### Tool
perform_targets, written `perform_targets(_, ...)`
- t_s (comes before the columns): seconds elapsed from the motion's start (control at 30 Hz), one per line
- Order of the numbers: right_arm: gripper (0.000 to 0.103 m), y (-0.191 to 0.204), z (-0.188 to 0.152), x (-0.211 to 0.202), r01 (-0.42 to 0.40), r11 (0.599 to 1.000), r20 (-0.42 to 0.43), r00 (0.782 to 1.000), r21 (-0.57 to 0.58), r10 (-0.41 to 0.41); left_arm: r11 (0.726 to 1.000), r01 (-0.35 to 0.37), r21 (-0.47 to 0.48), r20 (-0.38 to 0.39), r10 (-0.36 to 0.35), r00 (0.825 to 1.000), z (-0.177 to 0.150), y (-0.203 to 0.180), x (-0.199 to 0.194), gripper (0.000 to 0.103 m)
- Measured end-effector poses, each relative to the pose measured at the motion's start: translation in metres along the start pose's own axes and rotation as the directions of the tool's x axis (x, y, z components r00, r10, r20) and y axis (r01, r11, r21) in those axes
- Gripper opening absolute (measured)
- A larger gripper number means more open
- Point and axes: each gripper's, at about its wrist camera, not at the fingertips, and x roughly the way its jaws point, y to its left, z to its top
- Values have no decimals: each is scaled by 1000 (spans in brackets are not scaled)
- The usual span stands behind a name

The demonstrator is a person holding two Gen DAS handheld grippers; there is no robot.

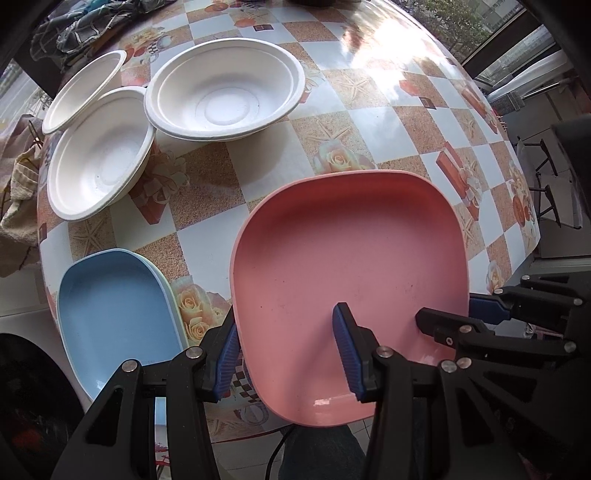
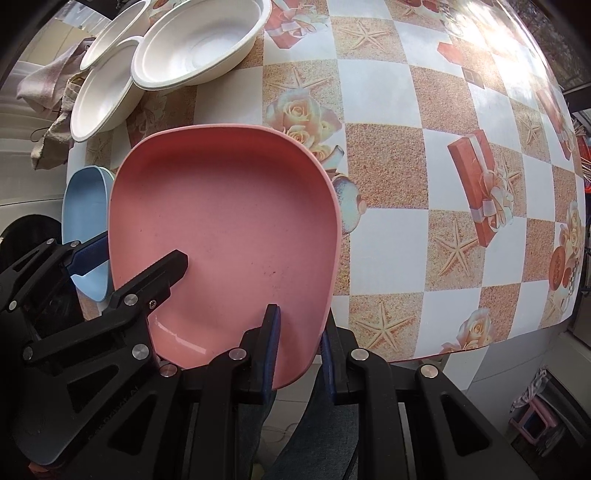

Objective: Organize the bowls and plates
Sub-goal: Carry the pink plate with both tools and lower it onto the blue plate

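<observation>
A pink square plate (image 1: 347, 266) sits at the table's near edge, overhanging it; it also shows in the right wrist view (image 2: 225, 229). My left gripper (image 1: 286, 354) is open, its fingers straddling the plate's near-left rim. My right gripper (image 2: 297, 354) straddles the plate's near-right rim, its jaws a narrow gap apart around that rim; I cannot tell if they press it. A blue plate (image 1: 114, 310) lies to the left, stacked on another. Three white bowls stand at the far left: a large one (image 1: 225, 88), a middle one (image 1: 99, 158) and a small one (image 1: 83, 88).
The table (image 1: 388, 122) has a checkered cloth with roses and starfish. Crumpled cloths (image 1: 85, 22) lie behind the bowls and a towel (image 1: 18, 192) hangs at the left edge. Chairs (image 1: 550, 184) stand beyond the right edge.
</observation>
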Motion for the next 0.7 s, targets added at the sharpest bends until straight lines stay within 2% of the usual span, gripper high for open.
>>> perform_targets(0.43, 23, 34, -2, -24, 12, 998, 29, 1000, -54, -10, 999, -12, -42, 63, 14, 998, -8, 18, -19, 51)
perform_targets(0.7, 23, 71, 2, -41, 29, 992, 51, 998, -126, -23, 994, -22, -107, 100, 32, 994, -15, 41, -32, 51)
